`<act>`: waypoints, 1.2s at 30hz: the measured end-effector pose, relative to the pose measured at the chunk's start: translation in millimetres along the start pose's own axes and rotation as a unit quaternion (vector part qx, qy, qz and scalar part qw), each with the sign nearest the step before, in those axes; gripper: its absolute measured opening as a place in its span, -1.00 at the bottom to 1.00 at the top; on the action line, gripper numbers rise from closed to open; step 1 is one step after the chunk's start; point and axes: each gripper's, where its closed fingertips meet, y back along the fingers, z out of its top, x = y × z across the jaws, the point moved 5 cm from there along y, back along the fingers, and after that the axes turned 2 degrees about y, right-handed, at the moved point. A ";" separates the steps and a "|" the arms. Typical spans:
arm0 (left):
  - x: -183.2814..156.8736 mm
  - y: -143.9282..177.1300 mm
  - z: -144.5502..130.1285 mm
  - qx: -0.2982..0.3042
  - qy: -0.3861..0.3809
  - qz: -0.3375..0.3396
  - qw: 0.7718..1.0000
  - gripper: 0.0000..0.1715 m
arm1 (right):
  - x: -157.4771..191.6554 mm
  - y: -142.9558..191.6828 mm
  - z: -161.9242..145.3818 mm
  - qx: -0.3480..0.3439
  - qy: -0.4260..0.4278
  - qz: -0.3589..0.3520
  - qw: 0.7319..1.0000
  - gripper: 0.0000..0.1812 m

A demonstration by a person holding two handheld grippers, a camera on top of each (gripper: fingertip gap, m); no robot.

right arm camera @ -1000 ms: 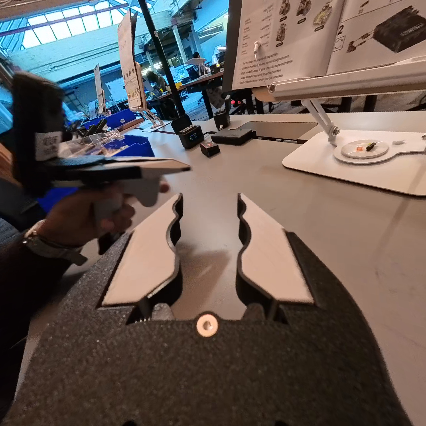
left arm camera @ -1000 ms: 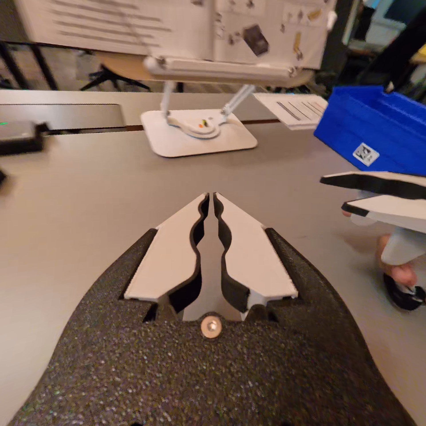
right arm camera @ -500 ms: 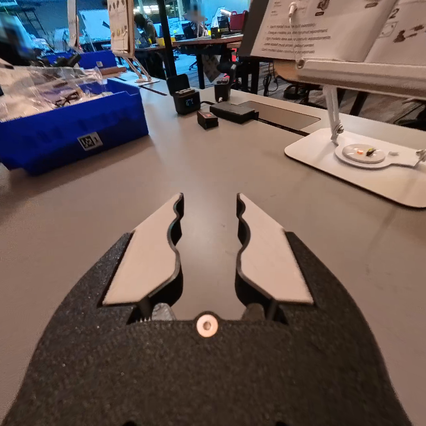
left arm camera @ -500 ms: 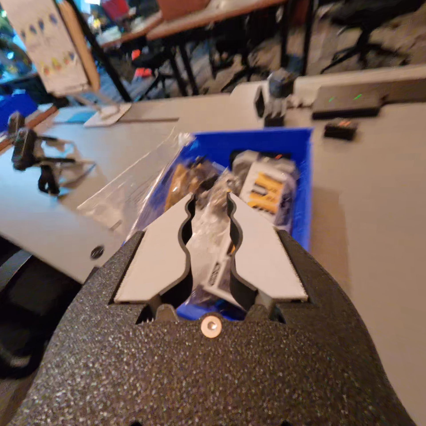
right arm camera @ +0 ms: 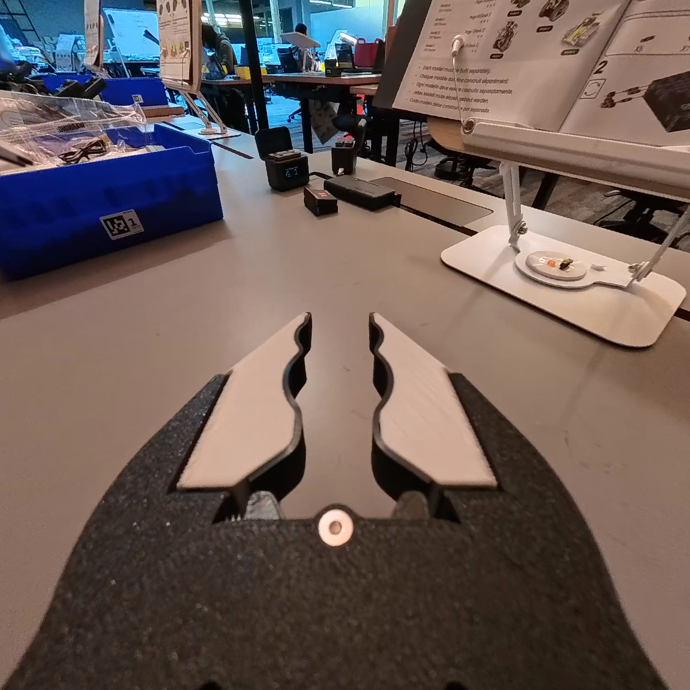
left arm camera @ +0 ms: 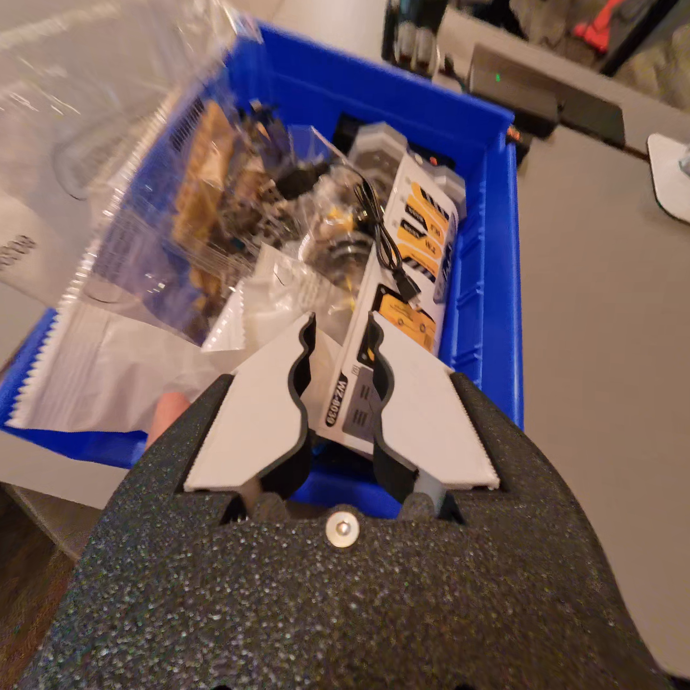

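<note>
Left wrist view: your left gripper [left arm camera: 340,325], jaws parted and empty, tilts down over the blue bin [left arm camera: 481,239]; the white-and-yellow box [left arm camera: 407,298] runs lengthwise near to far. Your right gripper [right arm camera: 339,325], parted and empty, lies level above the grey table [right arm camera: 336,269].

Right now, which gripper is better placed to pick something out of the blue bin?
Left. The left gripper hangs open directly over the blue bin, above a white and yellow box. The right gripper, also open, is over bare table, away from the bin.
</note>
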 end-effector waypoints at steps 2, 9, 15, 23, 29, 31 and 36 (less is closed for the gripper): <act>1.1 5.8 6.5 -0.051 -0.025 0.011 0.998 -0.69 | 0.2 0.0 -0.1 0.000 0.000 0.000 1.000 -0.66; -21.8 33.9 10.9 -0.149 -0.151 -0.045 0.976 -1.00 | 1.3 -0.9 -1.2 0.002 0.002 0.002 1.000 -0.66; -8.3 44.8 7.7 -0.158 -0.076 -0.051 0.983 -0.57 | 1.5 -1.2 -1.7 0.002 0.001 0.003 1.000 -0.66; 2.8 49.9 -24.8 -0.122 -0.032 -0.092 0.988 -0.56 | 1.9 -2.5 -3.5 0.005 -0.001 0.005 1.000 -0.67; 12.3 44.3 -25.4 -0.107 -0.007 -0.078 0.991 -0.56 | 0.7 -2.4 -3.7 0.005 -0.006 0.005 1.000 -0.67; 12.8 40.3 -26.6 -0.100 -0.001 -0.074 0.992 -0.56 | 1.0 -2.6 -4.0 0.006 -0.006 0.006 1.000 -0.67; 4.9 42.9 -20.1 -0.131 -0.013 -0.061 0.989 -0.56 | 1.8 -2.8 -4.5 0.007 -0.004 0.007 1.000 -0.67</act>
